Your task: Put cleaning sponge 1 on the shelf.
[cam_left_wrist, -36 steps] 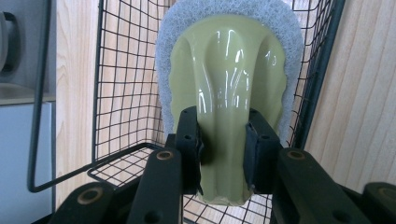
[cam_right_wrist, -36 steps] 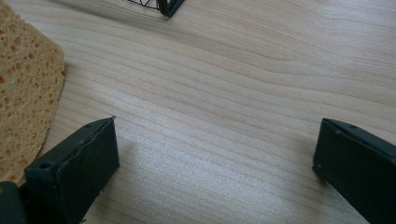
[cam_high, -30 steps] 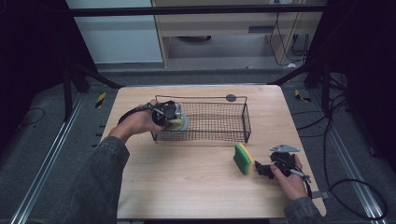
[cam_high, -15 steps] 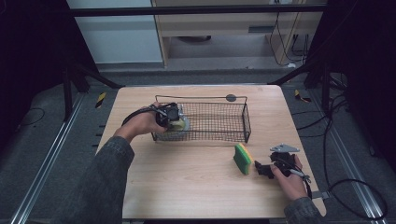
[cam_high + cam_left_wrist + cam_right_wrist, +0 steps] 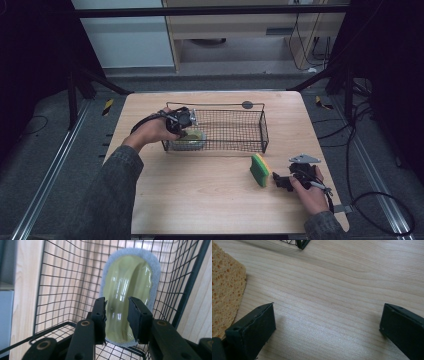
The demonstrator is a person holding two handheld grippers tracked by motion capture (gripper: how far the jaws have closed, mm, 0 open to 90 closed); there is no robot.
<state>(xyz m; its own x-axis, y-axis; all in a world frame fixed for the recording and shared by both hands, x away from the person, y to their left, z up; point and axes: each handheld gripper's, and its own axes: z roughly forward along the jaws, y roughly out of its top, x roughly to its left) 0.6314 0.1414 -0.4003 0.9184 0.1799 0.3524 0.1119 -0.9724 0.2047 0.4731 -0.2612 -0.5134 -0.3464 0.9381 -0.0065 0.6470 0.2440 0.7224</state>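
A glossy yellow-green pad (image 5: pixel 193 138) with a pale grey-blue rim lies inside the left end of the black wire basket (image 5: pixel 263 131). My left gripper (image 5: pixel 185 130) reaches over the basket's left wall just above the pad. In the left gripper view its jaws (image 5: pixel 117 312) stand a little apart in front of the pad (image 5: pixel 130 277), not closed on it. A green and yellow sponge (image 5: pixel 259 170) stands on edge on the table right of centre. My right gripper (image 5: pixel 276 181) lies just right of it, jaws wide open (image 5: pixel 327 317), with the sponge's porous face (image 5: pixel 224 290) beside its left jaw.
The wooden table (image 5: pixel 200 200) has free room in front of the basket. A small dark disc (image 5: pixel 247 105) sits behind the basket's far rim. The basket's near corner (image 5: pixel 300 243) shows at the top of the right gripper view. Dark floor and metal rails surround the table.
The pad has sunk lower into the basket's left end and the left gripper has come down with it. The right gripper and the sponge have stayed put.
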